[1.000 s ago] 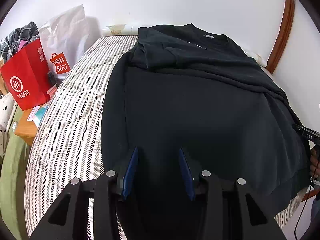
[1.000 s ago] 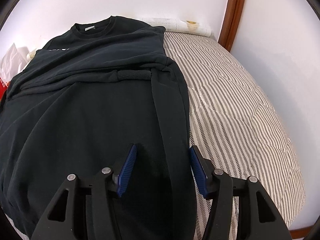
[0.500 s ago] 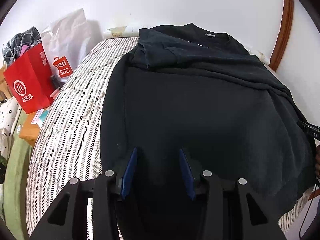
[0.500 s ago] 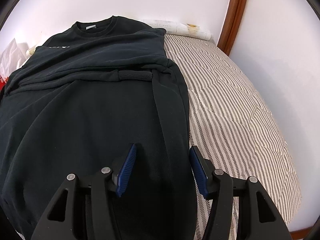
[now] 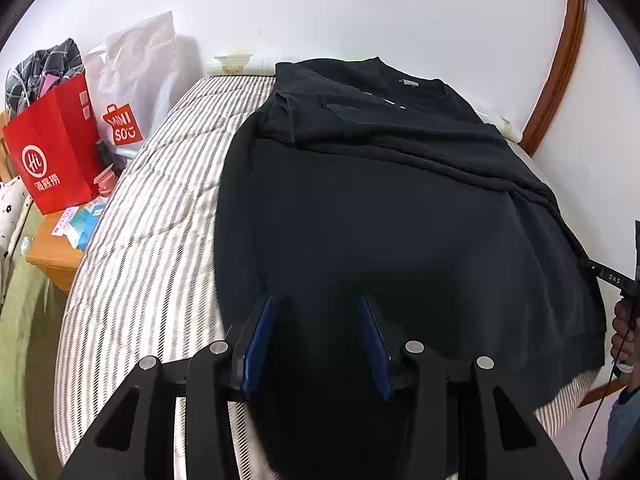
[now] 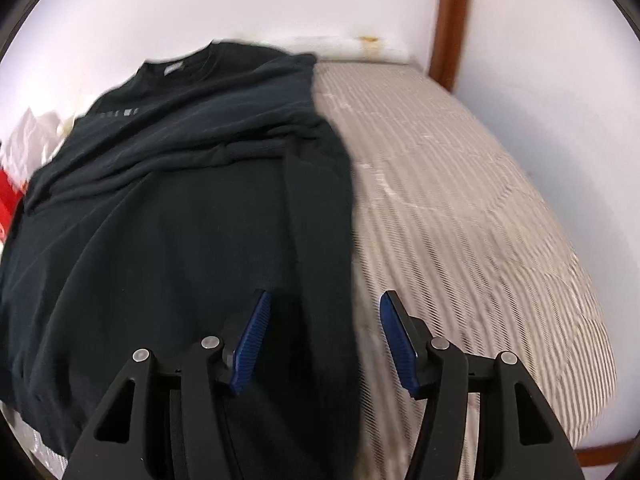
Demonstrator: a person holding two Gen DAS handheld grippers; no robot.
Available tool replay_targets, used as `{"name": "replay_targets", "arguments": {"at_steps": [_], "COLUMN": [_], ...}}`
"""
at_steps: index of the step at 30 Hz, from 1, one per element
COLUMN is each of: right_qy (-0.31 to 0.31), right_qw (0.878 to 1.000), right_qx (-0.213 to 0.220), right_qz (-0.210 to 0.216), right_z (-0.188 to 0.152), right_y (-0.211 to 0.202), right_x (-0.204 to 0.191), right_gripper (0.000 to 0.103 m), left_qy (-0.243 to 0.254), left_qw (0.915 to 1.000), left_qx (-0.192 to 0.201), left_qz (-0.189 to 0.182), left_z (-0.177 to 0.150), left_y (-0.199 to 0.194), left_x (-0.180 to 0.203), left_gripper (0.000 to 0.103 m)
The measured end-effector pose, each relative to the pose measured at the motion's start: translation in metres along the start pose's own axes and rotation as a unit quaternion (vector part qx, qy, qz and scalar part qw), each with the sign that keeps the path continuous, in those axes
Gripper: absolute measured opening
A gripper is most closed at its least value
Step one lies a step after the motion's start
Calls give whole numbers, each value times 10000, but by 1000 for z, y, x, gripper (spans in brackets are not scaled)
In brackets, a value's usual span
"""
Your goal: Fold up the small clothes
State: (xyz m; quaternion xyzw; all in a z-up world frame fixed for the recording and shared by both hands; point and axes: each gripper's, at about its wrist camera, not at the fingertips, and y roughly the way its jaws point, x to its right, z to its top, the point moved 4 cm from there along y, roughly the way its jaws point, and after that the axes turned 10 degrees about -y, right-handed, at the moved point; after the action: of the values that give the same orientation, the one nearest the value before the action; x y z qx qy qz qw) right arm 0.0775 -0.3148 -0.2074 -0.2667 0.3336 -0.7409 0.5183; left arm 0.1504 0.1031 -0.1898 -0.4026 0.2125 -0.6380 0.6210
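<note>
Lying flat on the striped bed (image 5: 152,216), a black shirt (image 5: 380,220) is seen. The left gripper (image 5: 316,320) and right gripper (image 6: 324,316) are held open above it, gripping nothing.

Black sweatshirt (image 5: 392,216) on striped bed (image 5: 152,216)

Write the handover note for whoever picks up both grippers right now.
Left hand-held gripper: open, empty, over the near hem of the black long-sleeved sweatshirt.
Right hand-held gripper: open, empty, over the sweatshirt's right edge; its view is motion-blurred.
The sweatshirt lies on the striped quilted mattress, collar at the far end.
Done: sleeves folded in across the chest.
Left: grip the near hem with both and fold it toward the collar.
</note>
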Motion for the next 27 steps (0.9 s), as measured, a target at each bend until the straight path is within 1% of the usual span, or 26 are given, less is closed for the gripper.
{"name": "replay_targets", "arguments": {"at_steps": [3, 5, 8, 12, 14, 15, 16, 22, 26, 27], "right_qy": [77, 120, 97, -24, -100, -132, -161, -198, -202, -175], "right_qw": [9996, 9990, 9985, 9974, 9985, 9986, 9987, 9979, 9978, 9979], "right_qx": [139, 125, 102, 28, 135, 144, 174, 313, 441, 460], "right_qz": [236, 406, 521, 717, 523, 493, 456, 525, 456, 419], "right_z": [-11, -19, -29, -44, -47, -49, -49, -53, -54, -53], "right_y": [-14, -19, -21, -19, -21, -20, -21, -22, -21, -21], "right_x": [8, 12, 11, 1, -5, -8, -11, -25, -28, -28], "right_gripper": [56, 56, 56, 57, 56, 56, 56, 56, 56, 53], "left_qy": [-144, -264, -377, -415, -435, -393, -317, -79, 121, 123], "left_qw": [9999, 9996, 9993, 9990, 9988, 9990, 9992, 9996, 9994, 9994], "left_qx": [-16, -20, -71, -143, -243, -175, -194, -209, -41, -9], "left_qz": [-13, -75, 24, 46, 42, 70, 108, 154, 311, 333], "left_z": [-3, -5, -7, -15, -20, -21, -24, -33, -35, -34], "left_y": [-3, -6, -7, -6, -4, -6, -5, -7, -5, -5], "left_x": [-14, -23, -31, -36, -37, -35, -33, -20, -13, -12], "left_gripper": [41, 41, 41, 41, 40, 40, 40, 40, 40, 39]}}
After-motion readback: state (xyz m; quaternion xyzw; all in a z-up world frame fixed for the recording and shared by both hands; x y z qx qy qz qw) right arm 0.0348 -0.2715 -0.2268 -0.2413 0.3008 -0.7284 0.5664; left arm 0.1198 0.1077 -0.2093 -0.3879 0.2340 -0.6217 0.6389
